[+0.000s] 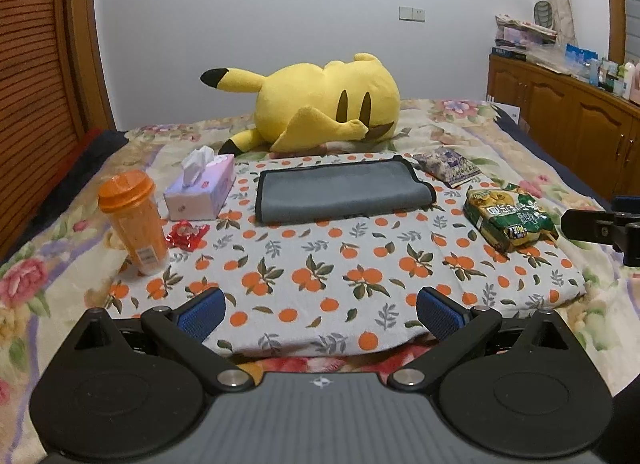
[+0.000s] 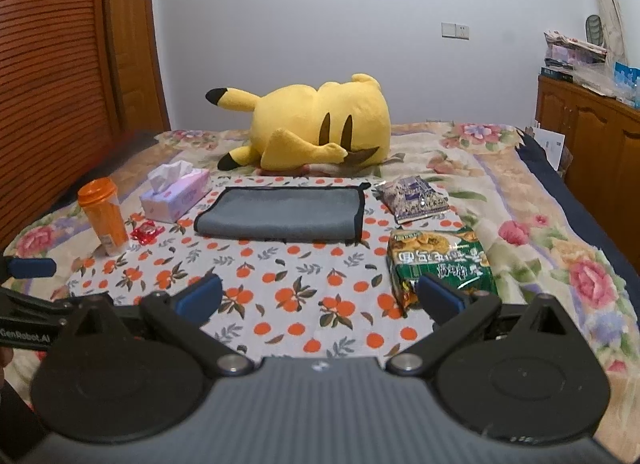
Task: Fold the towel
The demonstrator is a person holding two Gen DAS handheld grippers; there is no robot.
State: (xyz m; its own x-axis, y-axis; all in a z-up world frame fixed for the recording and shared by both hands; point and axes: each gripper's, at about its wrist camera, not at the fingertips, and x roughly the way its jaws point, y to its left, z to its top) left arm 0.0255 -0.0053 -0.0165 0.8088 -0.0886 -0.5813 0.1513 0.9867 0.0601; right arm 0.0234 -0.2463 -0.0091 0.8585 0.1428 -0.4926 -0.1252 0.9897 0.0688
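Observation:
A grey towel with black trim lies folded flat at the far side of the orange-print cloth; it also shows in the right wrist view. My left gripper is open and empty, held above the cloth's near edge, well short of the towel. My right gripper is open and empty too, above the near part of the cloth, its right finger over a green snack bag. Part of the right gripper shows at the right edge of the left wrist view.
An orange bottle, a tissue box and a red wrapper stand left of the towel. A purple packet and the green snack bag lie to its right. A yellow plush toy lies behind. A wooden cabinet stands at right.

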